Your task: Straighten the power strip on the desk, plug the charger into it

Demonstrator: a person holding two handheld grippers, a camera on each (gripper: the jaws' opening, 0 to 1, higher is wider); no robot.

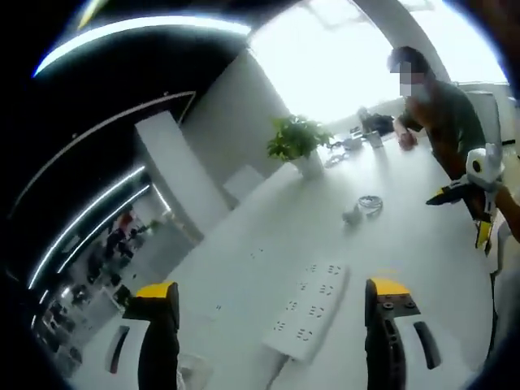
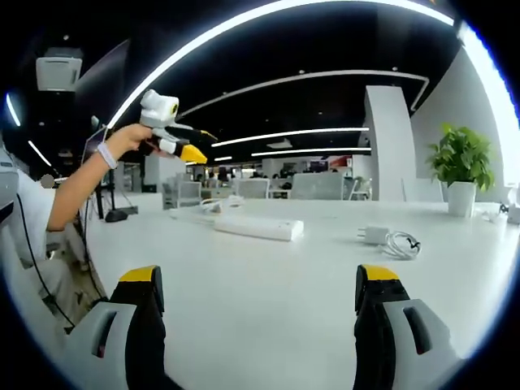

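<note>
Both my tongs are hovering spread and empty over the white desk (image 2: 268,301).

The power strip (image 1: 310,309) is lying askew mid-desk between my left gripper (image 1: 272,313) jaws; the charger (image 2: 388,239) is sitting apart, toward the plant (image 2: 461,175) end, ahead of my right gripper (image 2: 258,292). No writing is legible.

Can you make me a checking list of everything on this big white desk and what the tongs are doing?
Surface: white desk, wide, smooth and glossy.
Job's things: white power strip lies flat on the desk, at a slant between the left tongs' jaws; charger lies apart from it, not plugged in.
Clutter: potted plant stands farther back; small items near the far end, too blurred to name.
Grippers: left tongs open above the strip, holding nothing; right tongs open over bare desk, holding nothing.
Cables: charger's white cable coiled beside it; strip's own cord cannot be traced.
Surroundings: office with ceiling light strips, bright window, a person sitting at the far end.
</note>
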